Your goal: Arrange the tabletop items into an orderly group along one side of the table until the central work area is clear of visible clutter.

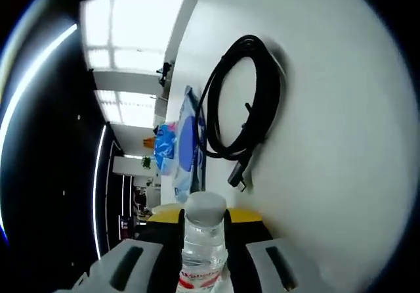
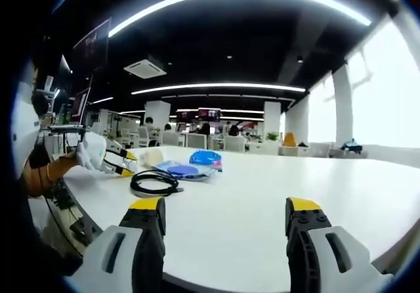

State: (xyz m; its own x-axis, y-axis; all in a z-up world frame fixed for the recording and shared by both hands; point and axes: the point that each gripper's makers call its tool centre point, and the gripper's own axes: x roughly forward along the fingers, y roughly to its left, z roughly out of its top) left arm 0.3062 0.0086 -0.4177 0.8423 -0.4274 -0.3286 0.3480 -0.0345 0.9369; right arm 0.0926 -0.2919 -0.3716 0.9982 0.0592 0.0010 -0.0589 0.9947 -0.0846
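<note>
A small clear water bottle (image 1: 202,240) with a white cap and a red label stands between the jaws of my left gripper (image 1: 205,218), which is shut on it. Beyond it on the white table (image 1: 341,142) lie a coiled black cable (image 1: 243,102) and a blue-and-white flat packet (image 1: 188,145). In the right gripper view, my right gripper (image 2: 226,222) is open over the table's near edge with nothing between its fingers. Far to its left, a gloved hand holds the left gripper (image 2: 118,162) with the bottle (image 2: 152,157) beside the cable (image 2: 155,182) and the blue packets (image 2: 187,170).
A blue bag-like item (image 2: 205,157) lies behind the packets. The table (image 2: 275,194) stretches wide and bare to the right of the cable. A person's sleeve and arm (image 2: 46,171) are at the left edge. Desks, chairs and people fill the office behind.
</note>
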